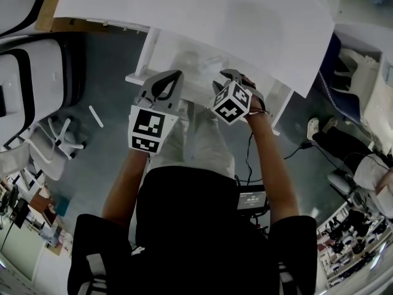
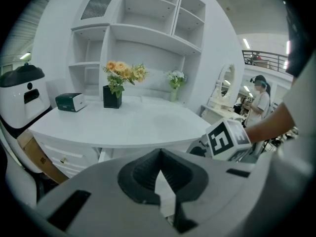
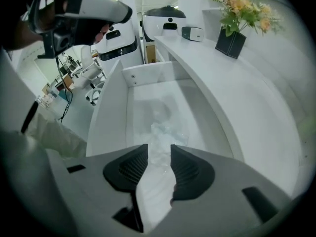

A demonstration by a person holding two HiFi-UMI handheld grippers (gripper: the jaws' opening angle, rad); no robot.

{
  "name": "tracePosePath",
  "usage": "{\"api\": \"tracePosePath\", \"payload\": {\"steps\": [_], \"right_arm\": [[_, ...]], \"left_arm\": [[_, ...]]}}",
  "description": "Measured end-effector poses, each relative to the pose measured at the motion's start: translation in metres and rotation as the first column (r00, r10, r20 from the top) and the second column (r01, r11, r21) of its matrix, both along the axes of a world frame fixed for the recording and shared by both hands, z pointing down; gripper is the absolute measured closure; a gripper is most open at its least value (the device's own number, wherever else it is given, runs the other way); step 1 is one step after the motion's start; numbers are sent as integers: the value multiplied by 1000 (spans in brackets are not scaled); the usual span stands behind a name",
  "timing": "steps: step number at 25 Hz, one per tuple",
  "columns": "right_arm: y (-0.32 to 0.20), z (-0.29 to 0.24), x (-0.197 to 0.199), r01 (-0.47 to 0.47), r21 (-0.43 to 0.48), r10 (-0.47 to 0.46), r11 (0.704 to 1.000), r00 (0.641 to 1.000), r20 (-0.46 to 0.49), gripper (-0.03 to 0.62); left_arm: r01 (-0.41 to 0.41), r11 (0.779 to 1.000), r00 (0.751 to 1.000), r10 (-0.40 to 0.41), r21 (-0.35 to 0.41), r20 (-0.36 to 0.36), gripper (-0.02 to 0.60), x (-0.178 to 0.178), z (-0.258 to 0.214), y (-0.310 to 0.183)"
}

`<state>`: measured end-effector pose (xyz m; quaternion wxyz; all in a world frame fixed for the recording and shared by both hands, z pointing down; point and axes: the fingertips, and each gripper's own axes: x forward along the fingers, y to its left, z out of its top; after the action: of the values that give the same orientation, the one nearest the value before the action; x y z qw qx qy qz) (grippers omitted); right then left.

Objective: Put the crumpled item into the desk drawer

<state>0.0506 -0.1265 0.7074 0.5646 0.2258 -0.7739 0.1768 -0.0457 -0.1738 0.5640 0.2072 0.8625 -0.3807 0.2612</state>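
Grips the near end of the crumpled plastic film in the right gripper, jaws pinched to a narrow gap on it. Hangs it inside the open desk drawer, with the rest of the film trailing ahead of the jaw tips onto the drawer floor; seems lowered that far so as to drop inside and not over the rim. Shows drawer walls on either side of the jaws, the back wall well ahead, and the desk surface up to the right of them. Holds the left gripper just beside the right gripper, jaws closed tip to tip on nothing, the desk surface ahead of them; looks parked there to stay clear of the drop, perhaps ready to push the drawer in. Looks close to done: calls only for opening the right jaws, then pulling back before the drawer shuts. Could go wrong with film this light and springy: may cling to a pad or unfold above the rim.
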Motion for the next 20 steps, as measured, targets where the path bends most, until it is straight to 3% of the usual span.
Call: {"api": "tracePosePath", "payload": {"steps": [3,10,20], "right_arm": [[1,-11,3,-32,19,32,999,999,5,469],[-8,-41,15,-103,132,104,986,995,2,595],[-8,-94,18,-216,234,209,948,976,54,599]], "left_arm": [[-7,1000,1000,7,11,-4,575,3,-7,2],[-32,999,999,32,42,-10,575,9,-24,7],[-76,993,997,77,92,-5,575,12,-53,21]]}}
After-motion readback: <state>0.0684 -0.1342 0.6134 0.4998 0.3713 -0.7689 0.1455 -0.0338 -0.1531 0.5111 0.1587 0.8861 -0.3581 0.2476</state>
